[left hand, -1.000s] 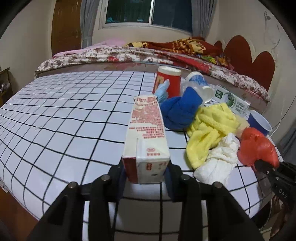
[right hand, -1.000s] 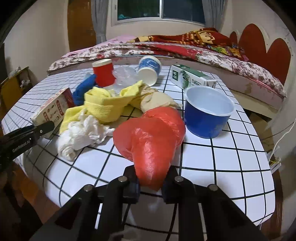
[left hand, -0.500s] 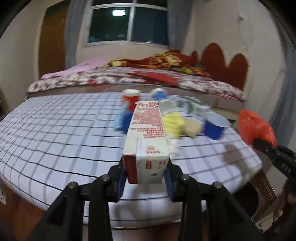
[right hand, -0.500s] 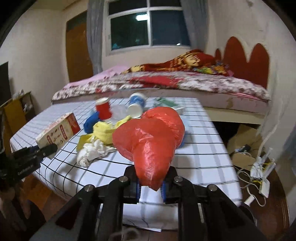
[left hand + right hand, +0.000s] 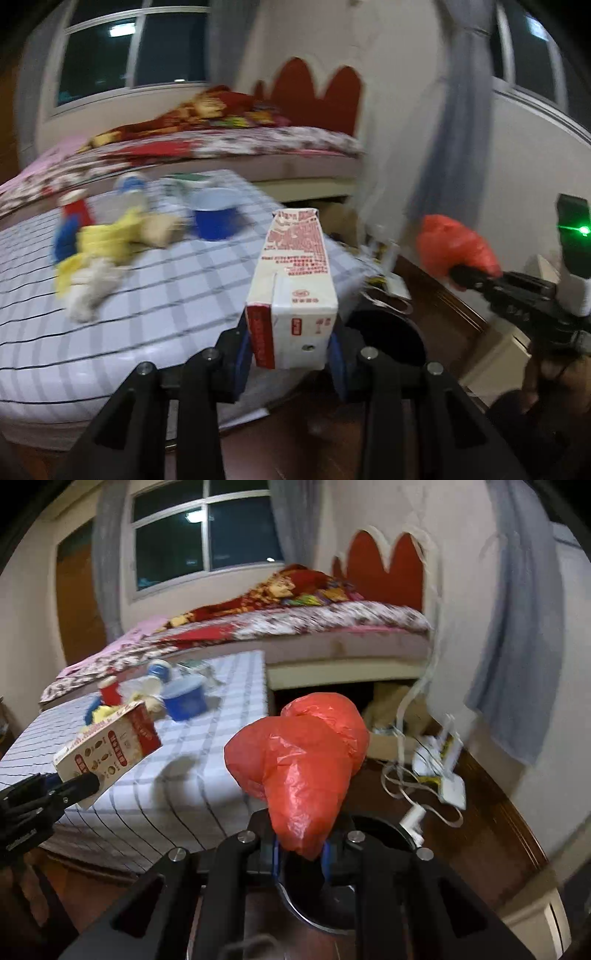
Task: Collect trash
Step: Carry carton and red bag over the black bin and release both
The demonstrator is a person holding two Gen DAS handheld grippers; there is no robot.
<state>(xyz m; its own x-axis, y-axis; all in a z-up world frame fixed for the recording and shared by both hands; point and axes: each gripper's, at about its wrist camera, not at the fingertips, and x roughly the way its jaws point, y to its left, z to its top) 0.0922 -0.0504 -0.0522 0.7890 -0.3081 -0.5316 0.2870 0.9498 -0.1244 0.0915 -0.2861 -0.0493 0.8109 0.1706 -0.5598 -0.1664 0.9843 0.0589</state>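
Observation:
My left gripper (image 5: 291, 354) is shut on a red and white milk carton (image 5: 293, 291) and holds it in the air past the table's right edge. My right gripper (image 5: 300, 853) is shut on a crumpled red plastic bag (image 5: 301, 760), held above a dark round bin (image 5: 354, 897) on the floor. The bin also shows in the left wrist view (image 5: 391, 343), just below and right of the carton. The red bag (image 5: 456, 245) and the right gripper (image 5: 465, 275) appear at the right of the left wrist view. The carton (image 5: 110, 744) shows at the left of the right wrist view.
The checked table (image 5: 110, 317) still carries a blue cup (image 5: 214, 218), yellow cloth (image 5: 107, 236), white tissue (image 5: 88, 291), a red cup (image 5: 75, 212) and a green carton, all blurred. White cables and a power strip (image 5: 439, 771) lie on the floor. A bed stands behind.
Both grippers have lifted off the table and swung right with the carton and the red bag. They now hang beyond the table edge over the dark bin.

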